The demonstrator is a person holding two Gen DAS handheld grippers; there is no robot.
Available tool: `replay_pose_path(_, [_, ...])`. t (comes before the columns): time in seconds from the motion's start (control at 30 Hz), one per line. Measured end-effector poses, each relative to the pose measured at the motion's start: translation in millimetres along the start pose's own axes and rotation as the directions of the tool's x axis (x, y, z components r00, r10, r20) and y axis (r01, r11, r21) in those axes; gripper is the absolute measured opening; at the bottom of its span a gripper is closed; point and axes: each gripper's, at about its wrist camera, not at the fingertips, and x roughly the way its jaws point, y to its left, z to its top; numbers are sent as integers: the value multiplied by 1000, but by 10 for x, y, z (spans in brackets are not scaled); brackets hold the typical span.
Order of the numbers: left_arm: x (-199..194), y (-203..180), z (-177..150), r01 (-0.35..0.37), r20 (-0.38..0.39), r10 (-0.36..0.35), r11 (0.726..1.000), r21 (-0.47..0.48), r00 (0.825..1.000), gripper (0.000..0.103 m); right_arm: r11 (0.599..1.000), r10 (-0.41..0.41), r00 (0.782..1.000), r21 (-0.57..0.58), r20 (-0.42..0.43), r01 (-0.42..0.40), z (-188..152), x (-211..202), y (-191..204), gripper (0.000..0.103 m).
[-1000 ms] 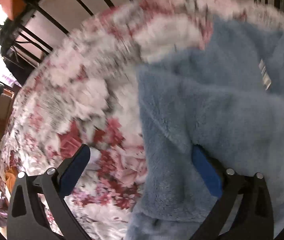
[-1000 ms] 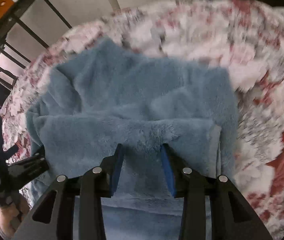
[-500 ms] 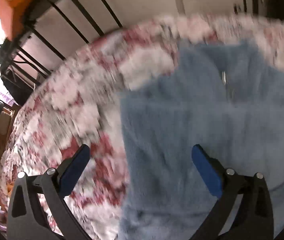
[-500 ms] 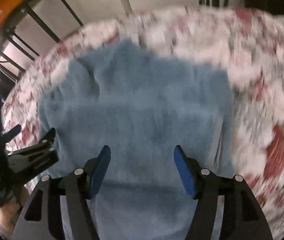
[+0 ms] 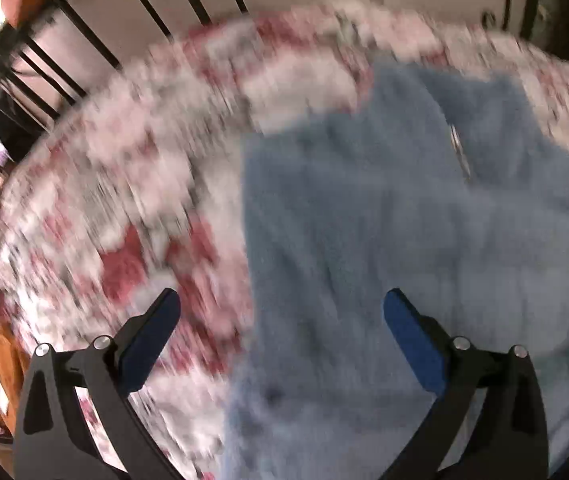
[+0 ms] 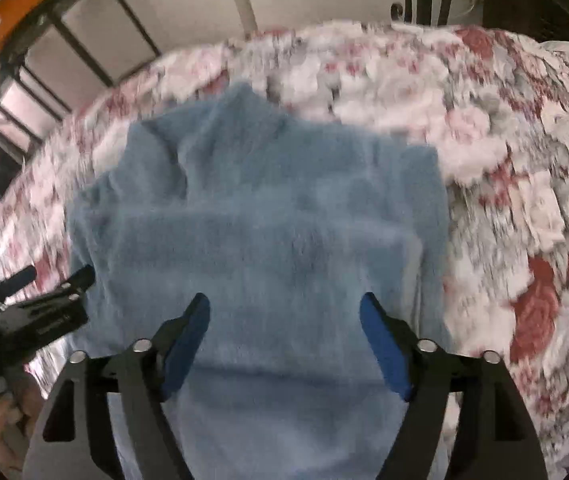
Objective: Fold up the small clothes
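**Right-wrist view: both tongs released over the blue fleece**

Right-wrist view first, nearest the lens: the right gripper (image 6: 284,312) has its jaws spread wide, having just been opening, and nothing is pinched between the blue pads (image 6: 188,340); they hang over the fluffy blue garment (image 6: 268,216), which lies folded in layers beneath them. Whether the pads brush the pile cannot be told. At nine o'clock the left gripper (image 6: 50,276) shows at the garment's edge, with part of a hand (image 6: 8,412) below it at about eight o'clock. Beyond the garment, from twelve round to four o'clock, spreads the floral bedspread (image 6: 524,200) in red, pink and grey. Past that, at eleven o'clock, stand black metal bars (image 6: 84,40) against a pale wall.

From the left wrist, the left gripper (image 5: 280,308) also stands wide, gripping nothing. Its right pad is over the blue garment (image 5: 404,220), its left pad over the bedspread (image 5: 124,184); the garment's edge runs between them. A small label (image 5: 458,152) shows on the fleece at one o'clock. Much of this picture is blurred.
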Motion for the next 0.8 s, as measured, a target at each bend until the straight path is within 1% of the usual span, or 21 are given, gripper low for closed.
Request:
replay_pose_path(0.03, [91, -44, -109, 8, -63, -7, 1000, 19, 998, 99, 1000, -7, 998, -27, -62, 5, -76, 149, -32, 86])
replay_pose_path(0.07, [249, -117, -240, 2, -135, 4, 999, 45, 991, 99, 996, -33, 996, -86, -80, 26, -123, 232, -4, 87])
replay_pose_path(0.1, [302, -133, -332, -5, -141, 11, 999, 41, 990, 99, 990, -56, 996, -133, -70, 47, -162, 215, 42, 87])
replay_pose_path(0.13, [286, -120, -397, -6, -122, 8, 1000, 15, 992, 99, 982, -88, 995, -172, -47, 79, -192, 145, 103, 87])
replay_pose_path(0.17, [208, -83, -449, -3, -113, 0, 1000, -23, 994, 99, 981, -93, 995, -172, -30, 87, -211, 54, 125, 87])
replay_pose_path(0.23, [95, -14, -514, 4, -132, -13, 998, -66, 991, 99, 991, -21, 1000, -130, 7, 22, -254, -208, 107, 87])
replay_pose_path(0.27, [1, 39, -577, 12, -125, -23, 996, -90, 992, 99, 994, 12, 1000, -113, 22, -10, -279, -321, 79, 87])
replay_pose_path(0.3, [-58, 73, -619, 12, -116, -24, 995, -102, 993, 99, 995, 24, 999, -101, 34, -20, -309, -408, 49, 88])
replay_pose_path(0.37, [-180, 135, -719, 1, -102, -13, 993, -119, 995, 99, 997, 7, 999, -76, 45, -4, -392, -521, -90, 89])
replay_pose_path(0.43, [-243, 204, -801, -8, -103, -6, 991, -134, 995, 99, 999, -10, 1000, -31, 25, 10, -467, -590, -238, 89])
replay_pose_path(0.57, [-327, 353, -996, -16, -128, -6, 986, -168, 992, 99, 998, -5, 1000, 56, 7, 5, -633, -648, -462, 89])
replay_pose_path(0.63, [-308, 417, -1074, -19, -147, -8, 983, -181, 989, 99, 996, -11, 1000, 84, 5, 10, -783, -733, -539, 89])
replay_pose_path(0.73, [-332, 511, -1223, -23, -165, -9, 981, -193, 986, 99, 993, -9, 1000, 115, -2, 9, -895, -804, -707, 89])
replay_pose_path(0.8, [-333, 517, -1272, -14, -179, -24, 979, -205, 984, 99, 992, -7, 1000, 128, -3, 7, -930, -822, -759, 89])
